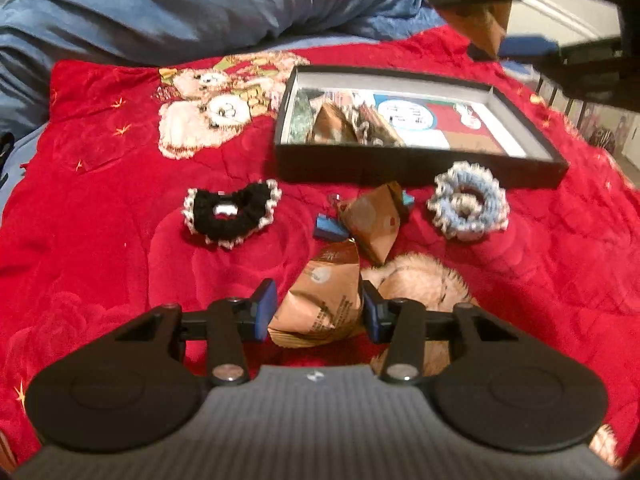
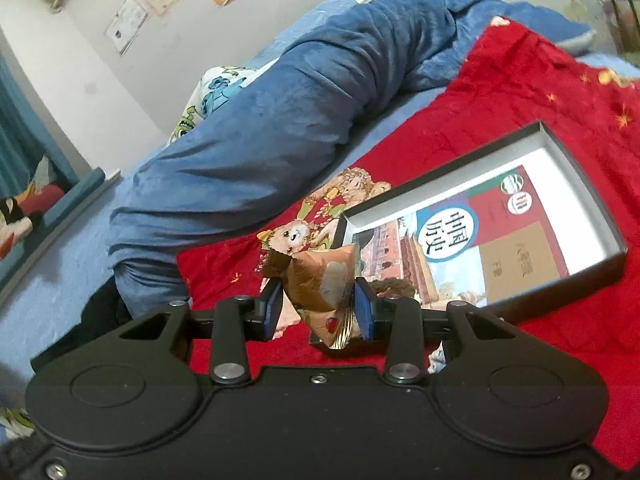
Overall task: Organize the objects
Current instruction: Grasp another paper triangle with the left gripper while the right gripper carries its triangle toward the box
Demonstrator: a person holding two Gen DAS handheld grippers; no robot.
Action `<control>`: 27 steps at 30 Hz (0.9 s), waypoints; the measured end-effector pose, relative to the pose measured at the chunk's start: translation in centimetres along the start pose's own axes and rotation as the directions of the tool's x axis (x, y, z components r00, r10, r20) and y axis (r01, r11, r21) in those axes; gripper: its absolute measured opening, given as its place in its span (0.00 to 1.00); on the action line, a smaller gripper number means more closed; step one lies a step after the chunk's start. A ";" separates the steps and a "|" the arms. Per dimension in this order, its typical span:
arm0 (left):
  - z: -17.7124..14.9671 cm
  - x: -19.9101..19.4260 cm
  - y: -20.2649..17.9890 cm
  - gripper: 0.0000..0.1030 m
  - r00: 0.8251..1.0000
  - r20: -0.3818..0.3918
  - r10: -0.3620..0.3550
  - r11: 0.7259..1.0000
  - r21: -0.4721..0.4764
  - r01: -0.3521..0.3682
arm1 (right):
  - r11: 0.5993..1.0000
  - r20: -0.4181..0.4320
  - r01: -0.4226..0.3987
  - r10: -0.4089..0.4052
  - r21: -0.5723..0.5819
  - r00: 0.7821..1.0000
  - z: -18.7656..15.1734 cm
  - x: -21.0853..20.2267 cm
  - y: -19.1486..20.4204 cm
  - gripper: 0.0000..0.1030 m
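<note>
A black shallow box (image 1: 420, 166) sits on the red blanket and holds a book, scrunchies and brown packets. My left gripper (image 1: 318, 310) has its fingers on both sides of a brown snack packet (image 1: 324, 300) lying on the blanket. Another brown packet (image 1: 372, 220), a black scrunchie (image 1: 230, 214), a light-blue scrunchie (image 1: 468, 204) and a blue clip (image 1: 328, 228) lie ahead of it. My right gripper (image 2: 318, 306) is shut on a brown snack packet (image 2: 320, 280), held in the air near the corner of the box (image 2: 600, 204). It also shows at the top right of the left view (image 1: 568, 20).
A red blanket (image 1: 100, 208) with a bear print covers the bed. A blue duvet (image 2: 260, 128) is heaped at the back. A furry beige thing (image 1: 420, 284) lies right of my left gripper. A wall with papers (image 2: 132, 24) stands behind the bed.
</note>
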State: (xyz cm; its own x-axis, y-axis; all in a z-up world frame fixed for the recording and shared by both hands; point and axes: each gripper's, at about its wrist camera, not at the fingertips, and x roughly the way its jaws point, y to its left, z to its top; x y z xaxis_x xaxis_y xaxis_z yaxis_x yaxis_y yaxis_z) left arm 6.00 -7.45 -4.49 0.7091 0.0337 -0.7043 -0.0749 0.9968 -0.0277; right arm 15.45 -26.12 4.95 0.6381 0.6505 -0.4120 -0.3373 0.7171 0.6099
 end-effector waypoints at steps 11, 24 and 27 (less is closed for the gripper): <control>2.3 -2.5 2.2 0.47 0.965 0.181 -0.190 0.973 -0.098 0.210 | 0.999 0.067 0.048 -0.048 -0.002 0.997 2.4 -0.9 -1.3 0.35; 5.3 -3.8 2.5 0.47 0.945 0.249 -0.210 0.971 -0.056 0.231 | 0.996 0.115 0.058 -0.066 0.064 0.991 4.6 -1.8 -3.5 0.35; 7.0 -3.8 2.1 0.47 0.937 0.278 -0.213 0.972 -0.035 0.232 | 0.996 0.133 0.069 -0.075 0.050 0.988 5.3 -2.0 -3.8 0.35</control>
State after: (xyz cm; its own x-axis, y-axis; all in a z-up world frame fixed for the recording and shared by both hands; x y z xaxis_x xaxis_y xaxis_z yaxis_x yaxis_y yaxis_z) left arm 8.04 -5.00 3.14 0.8750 -0.1609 -0.4566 0.0669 0.9743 -0.2151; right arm 19.15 -31.43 7.06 0.7480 0.5559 -0.3626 -0.2575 0.7466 0.6134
